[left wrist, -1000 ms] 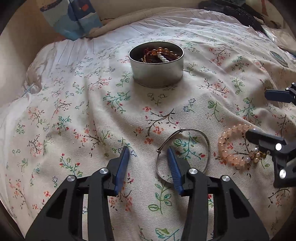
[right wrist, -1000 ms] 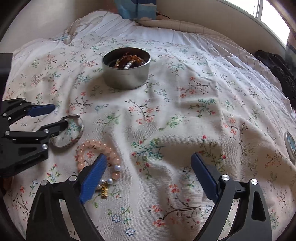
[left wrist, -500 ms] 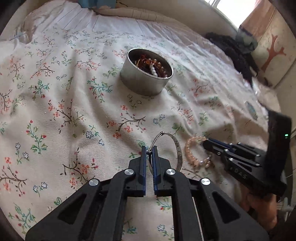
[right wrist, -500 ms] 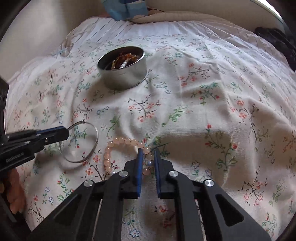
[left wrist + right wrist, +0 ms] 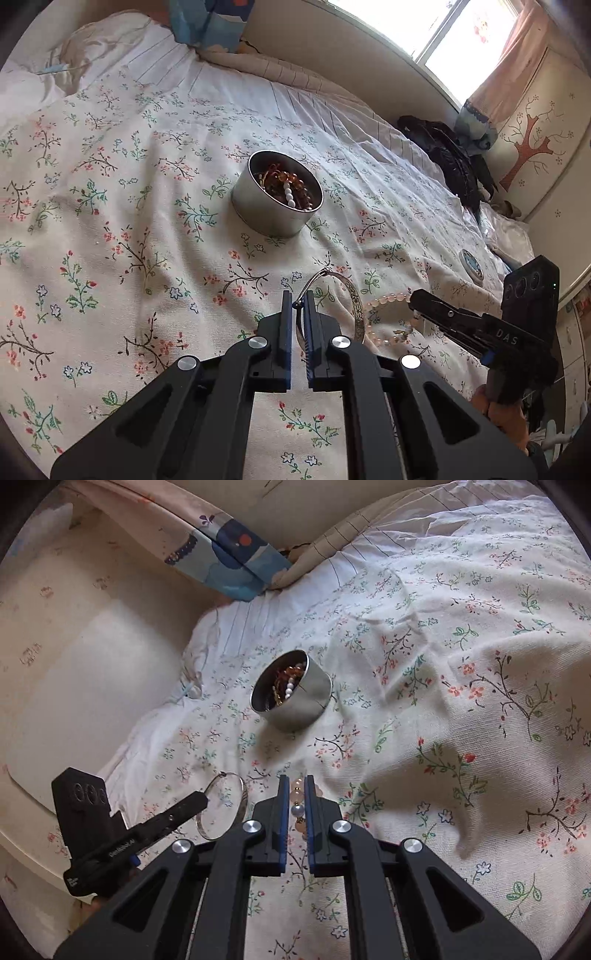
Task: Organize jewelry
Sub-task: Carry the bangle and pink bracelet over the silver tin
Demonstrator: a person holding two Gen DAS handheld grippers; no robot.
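Two handheld grippers work over a bed covered by a floral bedspread [image 5: 122, 229]. Nearest the left wrist camera, the left gripper [image 5: 298, 301] has its blue-lined fingers [image 5: 286, 325] pinching the rim of a silver bangle [image 5: 356, 310], whose loop stands off to the right of the fingers. Just right of that, the right gripper [image 5: 415, 295] reaches in from the side, its tip at a pink bead bracelet [image 5: 388, 299]. The right wrist view looks straight along that gripper [image 5: 297, 786]: its fingers [image 5: 282, 805] are pinching the pink bead bracelet [image 5: 297, 788], with a grey pearl bead between them, and the left gripper [image 5: 203, 799] comes in from the left with the bangle [image 5: 236, 806].

Beyond both pairs of fingers, with bare bedspread between, stands one round metal tin [image 5: 277, 206], open, holding amber beads and a white bead strand. Nothing lies in the way between the fingers and the tin [image 5: 295, 698].

Only the left view shows a small round disc [image 5: 471, 264] lying far right on the bedspread, dark clothing [image 5: 447, 155] further off, and a window [image 5: 424, 26]. Both views show a blue patterned pillow [image 5: 229, 561] at the far edge.

Counted: two grippers, one bangle, one bracelet, one tin.
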